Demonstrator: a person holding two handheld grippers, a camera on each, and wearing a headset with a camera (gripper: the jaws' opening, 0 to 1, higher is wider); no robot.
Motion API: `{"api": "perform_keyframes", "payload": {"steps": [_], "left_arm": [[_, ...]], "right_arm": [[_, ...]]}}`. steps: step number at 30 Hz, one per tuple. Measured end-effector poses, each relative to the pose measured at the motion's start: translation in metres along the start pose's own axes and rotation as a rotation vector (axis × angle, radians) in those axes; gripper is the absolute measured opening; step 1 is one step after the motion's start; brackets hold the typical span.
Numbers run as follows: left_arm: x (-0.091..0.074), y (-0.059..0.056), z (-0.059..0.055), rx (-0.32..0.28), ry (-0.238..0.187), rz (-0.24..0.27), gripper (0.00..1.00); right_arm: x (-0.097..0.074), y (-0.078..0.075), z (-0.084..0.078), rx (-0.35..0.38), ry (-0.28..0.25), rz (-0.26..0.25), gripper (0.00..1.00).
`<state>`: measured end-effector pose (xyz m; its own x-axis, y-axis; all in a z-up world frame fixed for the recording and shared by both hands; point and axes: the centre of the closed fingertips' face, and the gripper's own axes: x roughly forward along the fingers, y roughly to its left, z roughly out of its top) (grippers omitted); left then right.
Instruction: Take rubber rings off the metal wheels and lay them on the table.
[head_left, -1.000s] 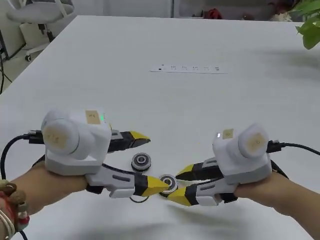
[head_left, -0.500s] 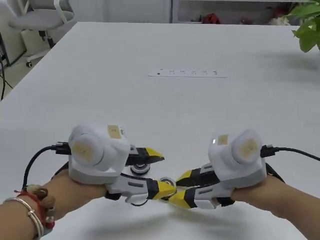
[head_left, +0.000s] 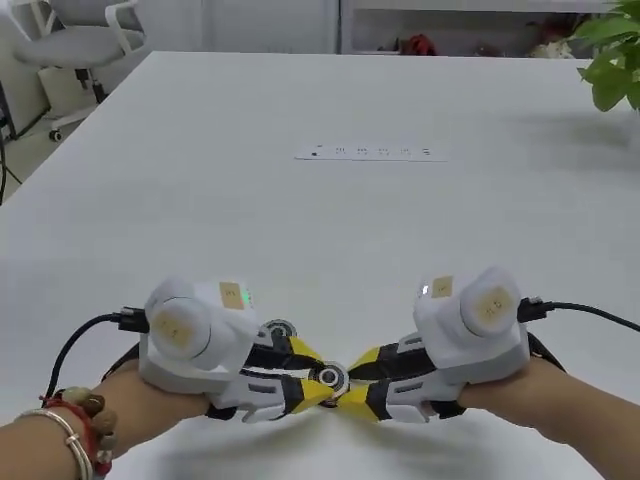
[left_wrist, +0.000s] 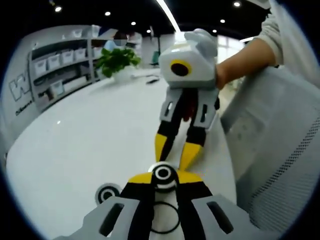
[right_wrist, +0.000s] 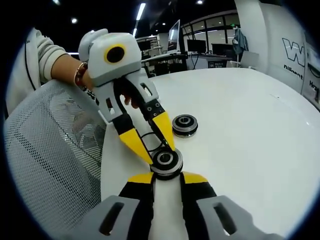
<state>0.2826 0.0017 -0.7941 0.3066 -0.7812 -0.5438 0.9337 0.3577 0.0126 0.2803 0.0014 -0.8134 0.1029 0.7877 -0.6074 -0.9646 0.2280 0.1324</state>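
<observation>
Pinching the metal wheel (head_left: 329, 377) in the left claw (head_left: 312, 378), meeting the right claw (head_left: 352, 378) head-on across it, both equally near; failing to tell that one's grip.

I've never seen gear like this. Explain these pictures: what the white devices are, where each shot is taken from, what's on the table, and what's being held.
A person holds a hand-operated gripper in each hand: the left gripper and the right gripper. One picture comes from a camera on the person's head, looking down at the work. The two round pictures come from cameras riding on the grippers, each looking forward along its own jaws. Both pairs of jaws meet tip to tip on one small metal wheel with a black rim. On the white table beside it lie a second wheel and a thin, loose rubber ring.
</observation>
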Motion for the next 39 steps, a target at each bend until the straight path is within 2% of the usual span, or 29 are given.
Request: {"api": "perform_keyframes", "payload": {"steps": [4,10,13,14,16,18,19,21,24,28,32,39], "left_arm": [[0.0011,0.0011,0.001,-0.02,-0.009,0.008,0.16],[0.0011,0.0025,0.0009,-0.011,-0.02,0.02,0.13],[0.0011,0.0028,0.0013,-0.054,-0.022,0.015,0.13],[0.0009,0.0028,0.0014,-0.051,-0.023,0.014,0.13],[0.0008,0.0014,0.0011,-0.014,-0.024,0.007,0.13],[0.0006,-0.001,0.0011,0.075,-0.019,0.002,0.13],[0.0008,-0.0015,0.0016,0.05,-0.031,0.002,0.13],[0.0038,-0.0026,0.005,0.092,-0.064,-0.007,0.15],[0.0039,-0.0014,0.0057,0.061,-0.055,-0.008,0.15],[0.0026,0.0005,0.0044,0.019,-0.064,-0.012,0.15],[0.0021,0.0013,0.0046,0.012,-0.071,-0.003,0.15],[0.0016,0.0042,0.0039,0.018,-0.075,0.013,0.14]], "right_arm": [[0.0001,0.0001,0.0,-0.001,0.0,-0.001,0.16],[0.0005,0.0002,-0.0001,0.0,0.005,-0.001,0.16],[0.0006,0.0008,-0.0002,-0.002,0.008,-0.001,0.16],[0.0008,0.0017,-0.0002,-0.007,0.01,0.001,0.16],[0.0011,0.0021,0.0,-0.009,0.012,0.002,0.16],[0.0012,0.0017,0.0,-0.01,0.012,0.001,0.16],[0.0009,0.0016,0.0,-0.009,0.012,0.001,0.16],[0.0007,0.0017,0.0001,-0.009,0.012,0.002,0.16],[0.0005,0.0018,0.0001,-0.01,0.012,0.002,0.16],[0.0005,0.0031,0.0004,-0.013,0.012,0.008,0.16],[-0.0001,0.0035,0.0003,-0.009,0.014,0.012,0.15],[-0.002,0.0017,-0.0018,0.0,0.028,0.012,0.06]]}}
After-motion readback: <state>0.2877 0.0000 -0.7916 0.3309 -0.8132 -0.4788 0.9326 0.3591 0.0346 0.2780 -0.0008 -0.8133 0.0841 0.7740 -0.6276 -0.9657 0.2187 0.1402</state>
